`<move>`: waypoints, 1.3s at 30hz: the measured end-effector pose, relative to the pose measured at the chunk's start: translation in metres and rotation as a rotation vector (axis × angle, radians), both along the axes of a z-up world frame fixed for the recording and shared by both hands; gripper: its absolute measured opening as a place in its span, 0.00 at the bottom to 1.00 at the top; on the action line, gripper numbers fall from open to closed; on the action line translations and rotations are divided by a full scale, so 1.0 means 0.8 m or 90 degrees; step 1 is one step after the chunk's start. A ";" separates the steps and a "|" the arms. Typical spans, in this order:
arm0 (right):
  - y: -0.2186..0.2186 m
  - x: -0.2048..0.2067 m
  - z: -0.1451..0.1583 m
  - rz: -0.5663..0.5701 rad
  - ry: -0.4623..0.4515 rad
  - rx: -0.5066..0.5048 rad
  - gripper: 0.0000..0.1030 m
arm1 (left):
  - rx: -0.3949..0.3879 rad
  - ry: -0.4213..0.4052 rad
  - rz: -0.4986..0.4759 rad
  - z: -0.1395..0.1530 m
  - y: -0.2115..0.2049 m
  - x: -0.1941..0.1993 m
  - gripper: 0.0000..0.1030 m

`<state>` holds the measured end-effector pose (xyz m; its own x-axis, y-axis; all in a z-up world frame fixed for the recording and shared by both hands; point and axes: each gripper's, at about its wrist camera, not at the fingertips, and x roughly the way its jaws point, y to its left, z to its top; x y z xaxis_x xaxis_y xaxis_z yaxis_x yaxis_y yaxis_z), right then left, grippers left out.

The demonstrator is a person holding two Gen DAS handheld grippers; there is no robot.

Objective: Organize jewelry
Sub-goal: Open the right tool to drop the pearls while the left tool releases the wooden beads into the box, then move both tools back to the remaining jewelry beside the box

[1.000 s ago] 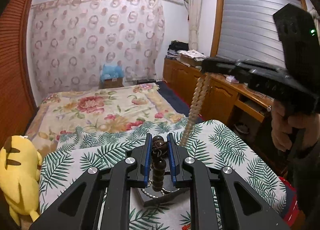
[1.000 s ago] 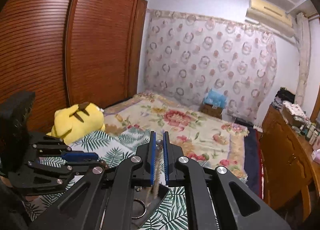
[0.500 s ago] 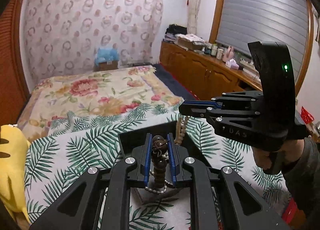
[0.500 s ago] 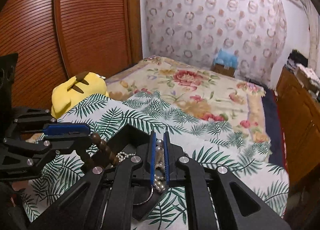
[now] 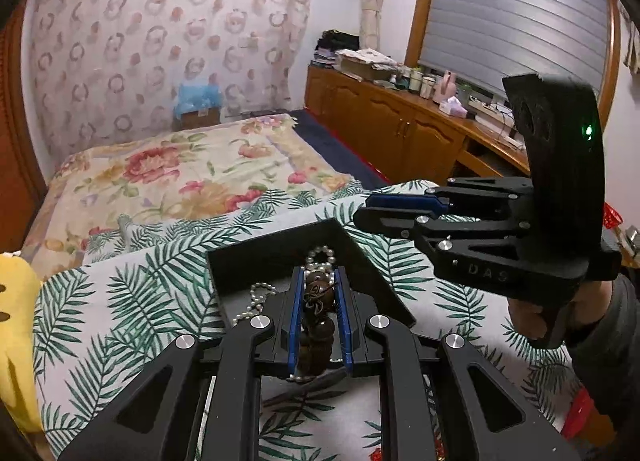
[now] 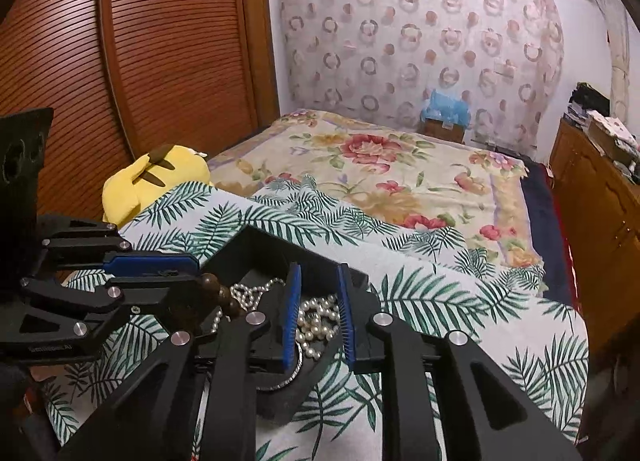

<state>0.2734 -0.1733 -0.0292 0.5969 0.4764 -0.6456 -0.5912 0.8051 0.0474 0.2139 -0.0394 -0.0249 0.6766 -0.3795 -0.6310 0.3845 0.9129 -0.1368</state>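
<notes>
Clamping a string of dark wooden beads (image 5: 318,303) between its blue pads, the left gripper (image 5: 319,293) hangs over the black tray (image 5: 276,257), and the beads trail down into it. The right gripper (image 6: 318,301) stands over the same tray, at its near corner; its jaws have just been opening and now stand apart, with the pearl necklace (image 6: 316,321) lying loose in the tray below the gap, touched by neither pad. A fine silver bead chain (image 5: 252,303) lies in the tray to the left of the wooden beads, and a thin metal ring (image 6: 294,371) shows at the tray's near edge under the right gripper. The tray rests on a palm-leaf cloth (image 6: 440,301). Left of the tray, at the cloth's far edge, lies a yellow plush toy (image 6: 154,177). Beyond the tray stretches a floral bedspread (image 6: 380,165), and to its right runs a wooden cabinet (image 5: 400,125)
</notes>
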 end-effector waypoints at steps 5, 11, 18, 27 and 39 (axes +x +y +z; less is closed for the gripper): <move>-0.008 -0.006 -0.004 -0.006 0.003 -0.005 0.20 | 0.020 0.009 0.023 -0.011 0.006 0.002 0.22; -0.011 -0.025 -0.001 -0.008 -0.002 -0.001 0.20 | 0.012 0.014 0.042 -0.016 0.021 -0.013 0.29; -0.019 -0.078 -0.006 -0.002 0.005 0.016 0.20 | 0.015 0.015 0.062 -0.022 0.033 -0.052 0.34; -0.016 -0.151 -0.037 0.007 0.024 0.002 0.20 | 0.014 0.024 0.075 -0.038 0.041 -0.108 0.40; -0.037 -0.218 -0.077 -0.023 0.051 -0.002 0.30 | 0.005 0.052 0.063 -0.067 0.034 -0.172 0.40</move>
